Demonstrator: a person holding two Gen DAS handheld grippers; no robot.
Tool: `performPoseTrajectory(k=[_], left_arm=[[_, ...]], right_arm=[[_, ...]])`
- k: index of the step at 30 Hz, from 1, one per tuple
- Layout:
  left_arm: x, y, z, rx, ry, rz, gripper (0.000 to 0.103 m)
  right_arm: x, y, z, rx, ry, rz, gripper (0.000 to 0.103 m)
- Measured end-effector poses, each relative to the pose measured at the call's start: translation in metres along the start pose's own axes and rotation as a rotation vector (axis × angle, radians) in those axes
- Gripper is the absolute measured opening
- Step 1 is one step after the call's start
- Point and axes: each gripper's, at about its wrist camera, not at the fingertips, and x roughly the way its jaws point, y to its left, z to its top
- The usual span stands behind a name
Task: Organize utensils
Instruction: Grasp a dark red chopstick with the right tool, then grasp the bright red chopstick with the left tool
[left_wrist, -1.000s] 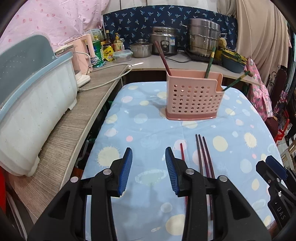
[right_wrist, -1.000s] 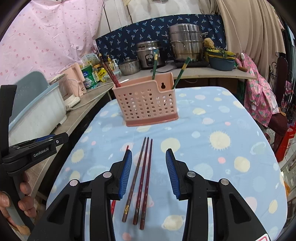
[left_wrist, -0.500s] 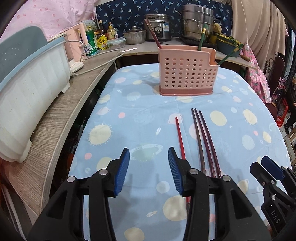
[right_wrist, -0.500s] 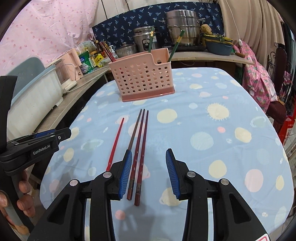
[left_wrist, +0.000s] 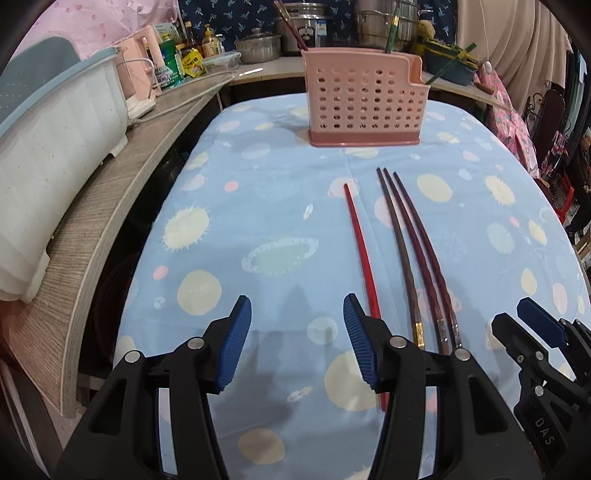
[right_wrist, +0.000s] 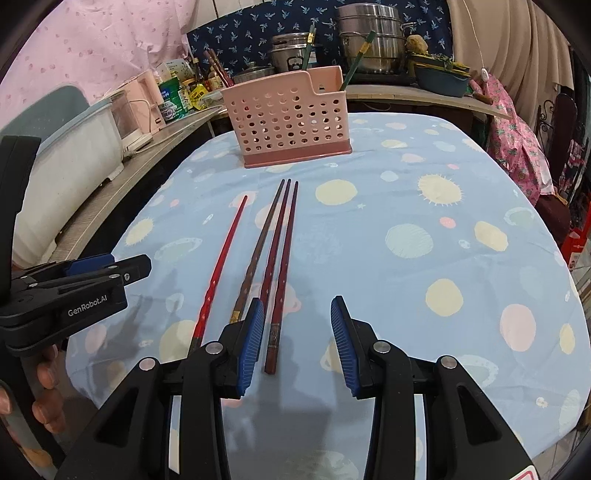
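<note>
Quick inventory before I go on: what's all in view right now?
Bright red chopstick: one, lying on cloth, left of the others.
Dark brown-maroon chopsticks: three, side by side on cloth.
Pink perforated plastic utensil holder: one, far end of table, holding green and dark chopsticks.
Blue spotted tablecloth: one, covering table.
White plastic bin: one, side counter.
Steel pots: several, back counter.
Left gripper: jaws opening, empty.
Right gripper: jaws apart, above chopstick ends.
</note>
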Motion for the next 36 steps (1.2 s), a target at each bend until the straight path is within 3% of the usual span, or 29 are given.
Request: performPoseTrajectory(k=[13, 22, 26, 36], left_arm=[[0.010, -0.004, -0.012, 0.016, 0.042, -0.005, 0.051], [0.014, -0.004, -0.014, 0.012, 0.055, -0.008, 0.051], [0.016, -0.005, -0.015, 0.012, 0.061, -0.016, 0.051], [0.013, -0.018, -0.021, 0.038, 0.055, -0.034, 0.061]], right_arm=[[0.026, 0.011, -0.018, -0.026, 0.061, 0.000, 0.037], [0.038, 0.013, -0.022, -0.044, 0.077, -0.016, 0.021], [0.038, 0.009, -0.023, -0.048, 0.071, -0.041, 0.007], [0.031, -0.003, -0.026, -0.022, 0.072, -0.044, 0.007]])
